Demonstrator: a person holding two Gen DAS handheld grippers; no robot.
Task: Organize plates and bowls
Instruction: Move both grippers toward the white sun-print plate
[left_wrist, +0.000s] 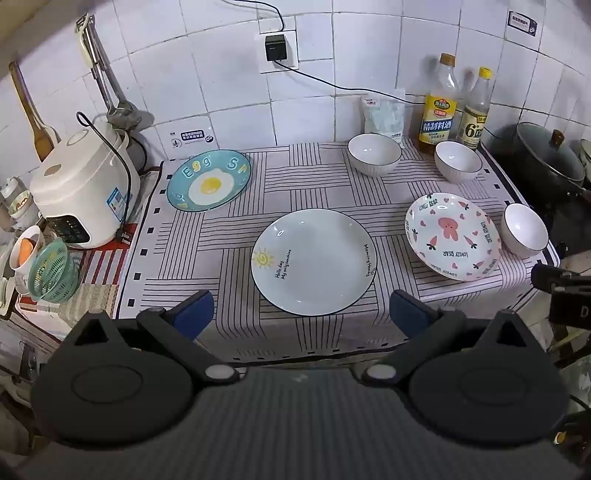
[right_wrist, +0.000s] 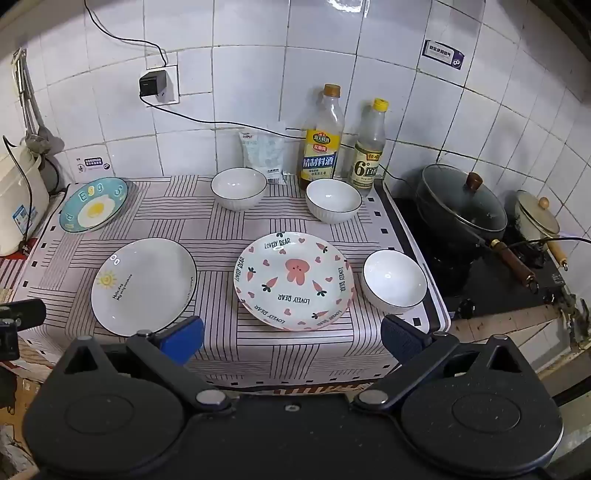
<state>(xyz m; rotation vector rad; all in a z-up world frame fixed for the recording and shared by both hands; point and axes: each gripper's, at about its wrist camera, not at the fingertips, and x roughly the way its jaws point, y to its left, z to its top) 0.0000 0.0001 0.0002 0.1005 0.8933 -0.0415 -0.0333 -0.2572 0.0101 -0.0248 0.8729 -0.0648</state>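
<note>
Three plates lie on the striped cloth: a blue egg plate (left_wrist: 209, 180) (right_wrist: 94, 209) at the back left, a white sun plate (left_wrist: 313, 261) (right_wrist: 144, 286) in front, and a pink bear plate (left_wrist: 453, 236) (right_wrist: 294, 280) to the right. Three white bowls stand apart: one (left_wrist: 374, 154) (right_wrist: 239, 188) at the back, one (left_wrist: 458, 161) (right_wrist: 333, 200) beside the bottles, one (left_wrist: 524, 229) (right_wrist: 394, 280) at the right edge. My left gripper (left_wrist: 302, 314) is open and empty, short of the sun plate. My right gripper (right_wrist: 292, 341) is open and empty, short of the bear plate.
A rice cooker (left_wrist: 79, 192) and a green strainer (left_wrist: 51, 269) stand at the left. Two bottles (right_wrist: 322, 138) (right_wrist: 369, 147) and a bag (right_wrist: 263, 153) line the back wall. A lidded wok (right_wrist: 461, 206) and a small pot (right_wrist: 537, 218) sit on the stove at the right.
</note>
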